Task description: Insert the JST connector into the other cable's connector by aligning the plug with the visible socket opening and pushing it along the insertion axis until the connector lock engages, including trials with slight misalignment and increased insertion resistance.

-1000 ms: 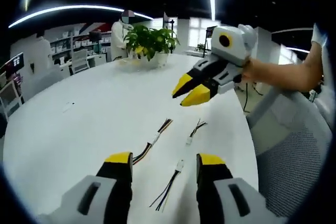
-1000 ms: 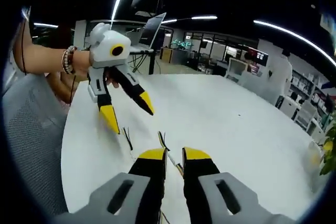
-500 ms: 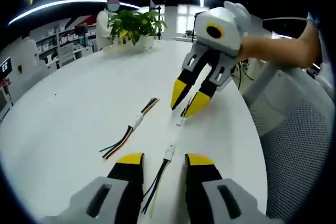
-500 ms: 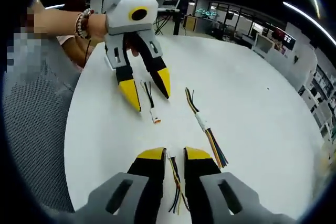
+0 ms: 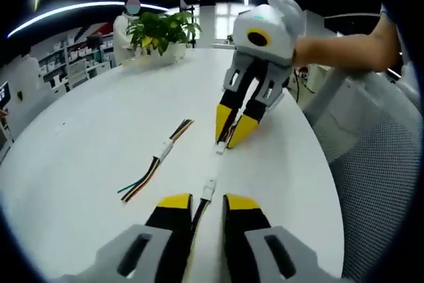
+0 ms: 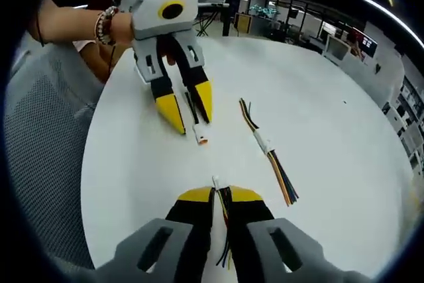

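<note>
White tabletop [image 5: 93, 117] carries two short cables end to end: the left gripper [image 5: 201, 201] has narrowed around the wires of the near cable [image 5: 207, 190], and the right gripper [image 6: 220, 194] has likewise pinched in on the far cable [image 6: 214, 183], though firm contact can't be confirmed. Both pairs of jaws stood wider apart half a second ago. Gripping wires rather than housings could let the connectors twist and jam; a third cable [image 5: 154, 164] lies apart.
</note>
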### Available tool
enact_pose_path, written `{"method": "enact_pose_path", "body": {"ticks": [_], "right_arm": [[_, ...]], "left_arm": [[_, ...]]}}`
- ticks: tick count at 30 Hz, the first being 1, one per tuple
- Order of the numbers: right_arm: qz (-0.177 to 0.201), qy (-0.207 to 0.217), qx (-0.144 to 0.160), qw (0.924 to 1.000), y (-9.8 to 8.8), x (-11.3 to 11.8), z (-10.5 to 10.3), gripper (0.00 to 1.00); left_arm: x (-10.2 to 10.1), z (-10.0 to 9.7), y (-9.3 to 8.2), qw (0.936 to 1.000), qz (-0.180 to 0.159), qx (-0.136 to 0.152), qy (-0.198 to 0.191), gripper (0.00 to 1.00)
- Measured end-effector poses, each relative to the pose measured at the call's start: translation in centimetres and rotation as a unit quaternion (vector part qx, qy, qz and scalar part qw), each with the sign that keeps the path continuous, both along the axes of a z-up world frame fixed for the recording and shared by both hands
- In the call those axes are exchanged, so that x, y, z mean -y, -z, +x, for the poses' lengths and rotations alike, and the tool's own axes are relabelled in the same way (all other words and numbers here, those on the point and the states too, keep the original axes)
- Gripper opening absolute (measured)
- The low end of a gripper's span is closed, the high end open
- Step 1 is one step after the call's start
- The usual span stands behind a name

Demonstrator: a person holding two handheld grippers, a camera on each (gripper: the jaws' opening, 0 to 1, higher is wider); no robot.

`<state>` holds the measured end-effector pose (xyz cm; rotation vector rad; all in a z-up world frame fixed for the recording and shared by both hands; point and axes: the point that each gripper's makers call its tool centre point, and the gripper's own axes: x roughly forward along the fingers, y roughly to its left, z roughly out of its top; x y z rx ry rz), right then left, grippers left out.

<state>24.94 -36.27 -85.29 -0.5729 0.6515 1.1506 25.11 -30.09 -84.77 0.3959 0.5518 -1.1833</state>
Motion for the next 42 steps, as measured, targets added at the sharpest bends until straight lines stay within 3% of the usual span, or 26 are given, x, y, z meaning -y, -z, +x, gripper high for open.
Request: {"method": "enact_pose_path", "body": {"ticks": [16,21,30,42], "right_arm": [[0.038,0.019,-0.02,0.9989,-0.1,-0.2,0.2,0.04],[0.053,0.015,-0.007,0.9985,-0.9,-0.7,0.4,0.04],[0.063,-0.017,0.027,0.9975,-2.3,-2.5,0.3,0.04],[0.066,-0.034,0.032,0.9967,-2.5,-3.4,0.0,0.04]], "left_arm": [[0.3,0.0,-0.1,1.0,-0.006,-0.001,0.006,0.01],[0.2,0.1,-0.2,0.9999,0.004,0.008,0.01,0.01],[0.5,1.0,-2.5,0.9992,-0.009,0.039,0.004,0.01],[0.5,0.7,-1.5,0.9993,0.008,0.033,0.012,0.01]]}}
